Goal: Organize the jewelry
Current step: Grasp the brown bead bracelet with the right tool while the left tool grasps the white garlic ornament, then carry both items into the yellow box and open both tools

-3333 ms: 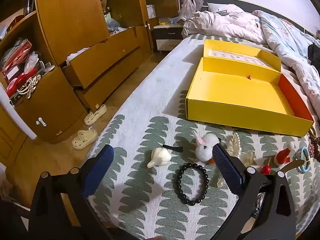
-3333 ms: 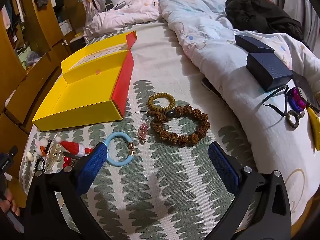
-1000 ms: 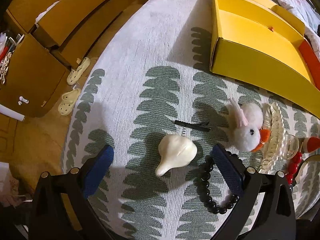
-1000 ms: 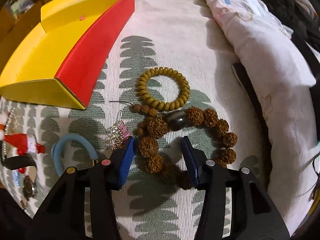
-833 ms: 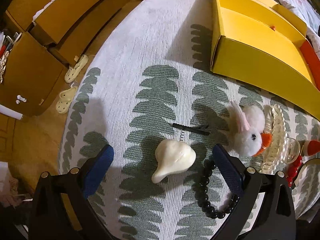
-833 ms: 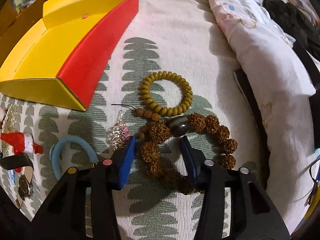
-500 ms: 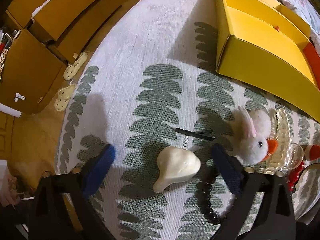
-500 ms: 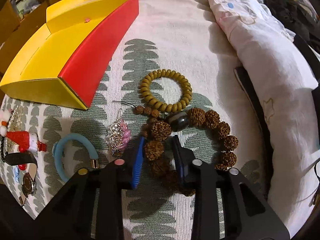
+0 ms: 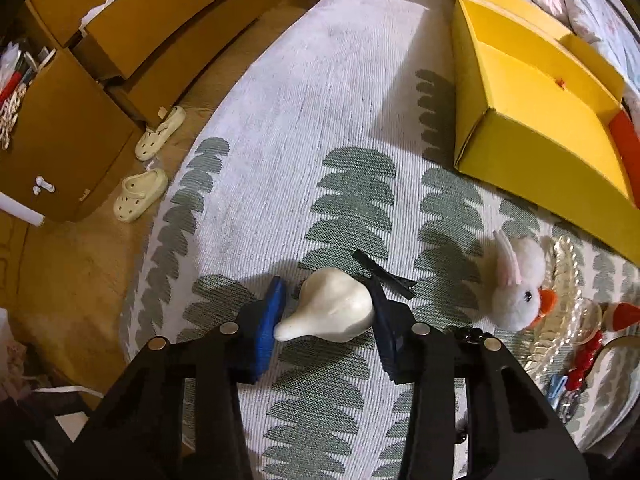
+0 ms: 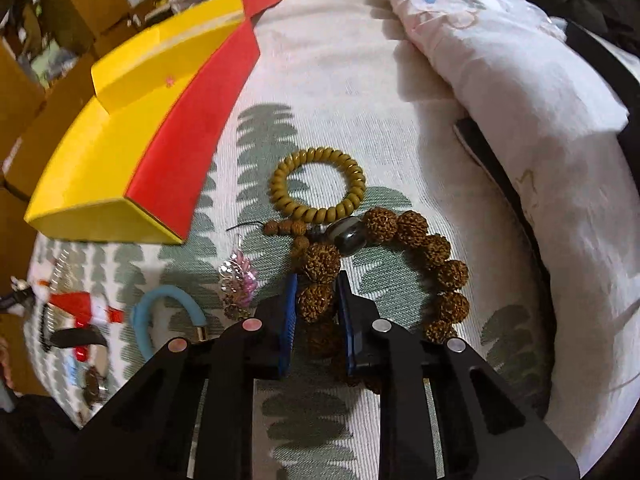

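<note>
The left gripper (image 9: 326, 304) has just been closing its blue-padded jaws around a white pear-shaped ornament (image 9: 329, 311) lying on the leaf-patterned bedspread (image 9: 320, 128); the right pad is against the ornament's rounded body, while whether the left pad touches its narrow tip cannot be told. A thin black hair clip (image 9: 382, 274) lies just behind the ornament, partly behind the right finger. To the right sit a white plush rabbit clip (image 9: 516, 288) with an orange beak and, beside it, a clear claw clip (image 9: 568, 280). Beyond them stands the open yellow box (image 9: 532, 148). Past the bed's edge, a pair of cream clogs (image 9: 148, 172) rests on the floor by wooden drawers (image 9: 160, 24).

The right gripper (image 10: 316, 300) has also just been closing, and its pads now pinch a knobbly bead of the large brown seed-bead bracelet (image 10: 424, 248). A blue cuff bangle (image 10: 160, 312) and a pink crystal charm (image 10: 238, 272) lie to the left. Just behind the bracelet lies a tan bead bracelet (image 10: 316, 186), touching it. Farther back the box's red side panel (image 10: 200, 132) shows, and a pale quilt (image 10: 500, 60) is heaped at right.
</note>
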A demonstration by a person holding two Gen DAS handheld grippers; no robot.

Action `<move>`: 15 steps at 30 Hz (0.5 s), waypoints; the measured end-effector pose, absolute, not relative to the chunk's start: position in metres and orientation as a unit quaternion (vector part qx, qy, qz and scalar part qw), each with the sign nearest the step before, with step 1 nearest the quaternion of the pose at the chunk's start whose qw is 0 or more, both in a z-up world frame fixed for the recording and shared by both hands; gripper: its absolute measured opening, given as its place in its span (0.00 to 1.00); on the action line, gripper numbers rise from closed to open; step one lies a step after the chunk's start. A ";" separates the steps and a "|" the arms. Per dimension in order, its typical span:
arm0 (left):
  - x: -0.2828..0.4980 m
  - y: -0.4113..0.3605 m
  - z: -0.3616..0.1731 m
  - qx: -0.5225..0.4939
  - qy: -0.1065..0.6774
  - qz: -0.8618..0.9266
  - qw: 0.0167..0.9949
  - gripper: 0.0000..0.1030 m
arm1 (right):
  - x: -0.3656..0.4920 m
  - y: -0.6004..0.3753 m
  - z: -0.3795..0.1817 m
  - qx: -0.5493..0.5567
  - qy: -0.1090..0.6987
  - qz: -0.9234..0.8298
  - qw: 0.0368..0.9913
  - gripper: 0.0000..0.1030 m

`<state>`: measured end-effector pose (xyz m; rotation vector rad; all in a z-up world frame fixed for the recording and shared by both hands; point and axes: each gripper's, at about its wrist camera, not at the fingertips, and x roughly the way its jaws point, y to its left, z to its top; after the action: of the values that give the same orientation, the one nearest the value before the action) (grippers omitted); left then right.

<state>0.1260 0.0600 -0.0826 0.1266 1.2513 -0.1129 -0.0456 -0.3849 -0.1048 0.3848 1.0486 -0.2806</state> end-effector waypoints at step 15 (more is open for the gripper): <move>0.108 0.047 -0.046 0.036 0.544 -0.094 0.833 0.41 | -0.095 -0.396 -0.047 0.260 0.403 -0.101 0.872 0.19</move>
<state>0.1077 0.0469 -0.0464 0.0770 1.1522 -0.1989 -0.0951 -0.3962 -0.0473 0.5426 0.8416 -0.2105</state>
